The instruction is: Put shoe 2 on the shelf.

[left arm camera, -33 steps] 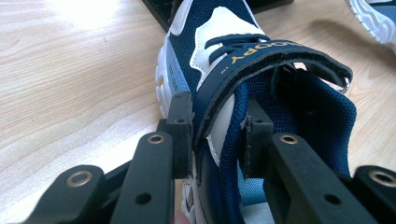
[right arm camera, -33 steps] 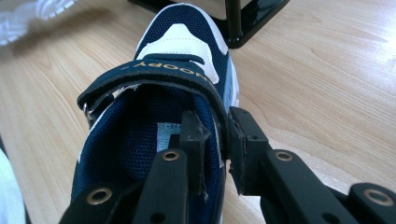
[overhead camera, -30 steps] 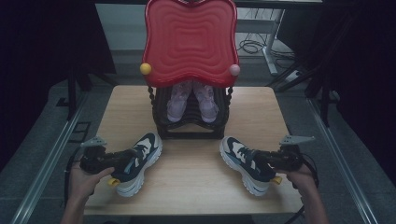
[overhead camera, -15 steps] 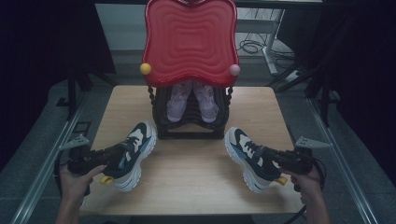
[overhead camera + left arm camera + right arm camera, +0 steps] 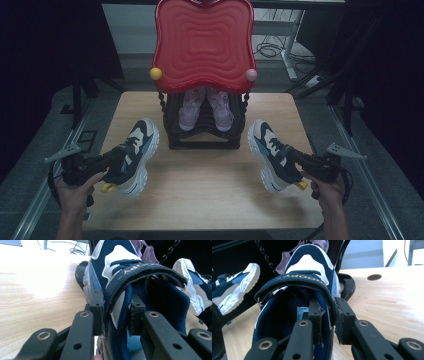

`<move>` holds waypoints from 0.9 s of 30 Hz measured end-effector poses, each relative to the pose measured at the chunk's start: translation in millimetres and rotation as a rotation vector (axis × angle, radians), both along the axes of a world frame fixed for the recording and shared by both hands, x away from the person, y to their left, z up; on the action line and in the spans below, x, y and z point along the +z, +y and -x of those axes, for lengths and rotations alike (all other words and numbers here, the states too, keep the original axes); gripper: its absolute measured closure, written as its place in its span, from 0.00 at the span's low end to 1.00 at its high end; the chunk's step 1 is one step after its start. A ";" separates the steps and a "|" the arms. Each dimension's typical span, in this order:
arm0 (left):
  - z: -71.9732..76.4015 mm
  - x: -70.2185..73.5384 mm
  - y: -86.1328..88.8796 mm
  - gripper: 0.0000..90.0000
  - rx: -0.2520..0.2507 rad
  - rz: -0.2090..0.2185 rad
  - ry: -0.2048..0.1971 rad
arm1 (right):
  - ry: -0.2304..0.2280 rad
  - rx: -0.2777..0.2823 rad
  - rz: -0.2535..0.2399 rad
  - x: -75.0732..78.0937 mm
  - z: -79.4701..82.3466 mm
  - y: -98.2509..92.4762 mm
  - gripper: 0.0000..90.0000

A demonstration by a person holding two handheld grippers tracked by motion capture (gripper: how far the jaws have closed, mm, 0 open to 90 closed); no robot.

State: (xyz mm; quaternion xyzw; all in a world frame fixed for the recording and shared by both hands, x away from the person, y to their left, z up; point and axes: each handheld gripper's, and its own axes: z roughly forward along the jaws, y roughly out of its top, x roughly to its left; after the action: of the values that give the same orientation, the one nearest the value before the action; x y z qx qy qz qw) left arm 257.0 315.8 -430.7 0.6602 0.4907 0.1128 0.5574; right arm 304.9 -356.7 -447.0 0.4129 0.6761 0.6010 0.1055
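Wooden table (image 5: 200, 200), black shoe rack (image 5: 202, 137) at the back (pink pair inside). Left gripper (image 5: 112, 161) pinches left sneaker (image 5: 135, 155) by its collar; right gripper (image 5: 300, 160) pinches right sneaker (image 5: 270, 155) likewise, toes aimed rackward, probably for shelving.

"SNOOPY" in gold on each sneaker strap (image 5: 294, 277); partly hidden

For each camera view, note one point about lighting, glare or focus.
High view: dim, dark surroundings, the red chair back brightest. Left gripper view: the table is washed out by glare at top left; the navy shoe is fairly sharp. Right gripper view: the other shoe is clear, the background overexposed.
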 end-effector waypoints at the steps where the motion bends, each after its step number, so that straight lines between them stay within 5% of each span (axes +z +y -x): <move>1: -0.2 0.4 0.5 0.80 0.003 0.002 -0.003 | -0.004 -0.007 -0.008 0.3 -1.2 0.4 0.85; 27: -18.0 16.3 7.4 0.80 0.067 0.037 -0.095 | -0.095 -0.143 -0.087 26.5 -19.1 2.5 0.85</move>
State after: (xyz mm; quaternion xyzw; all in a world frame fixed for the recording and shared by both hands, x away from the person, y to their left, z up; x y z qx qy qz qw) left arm 275.0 323.3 -414.4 0.6268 0.4877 0.1536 0.5879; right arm 324.0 -354.2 -420.4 0.4352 0.6124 0.6398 0.1622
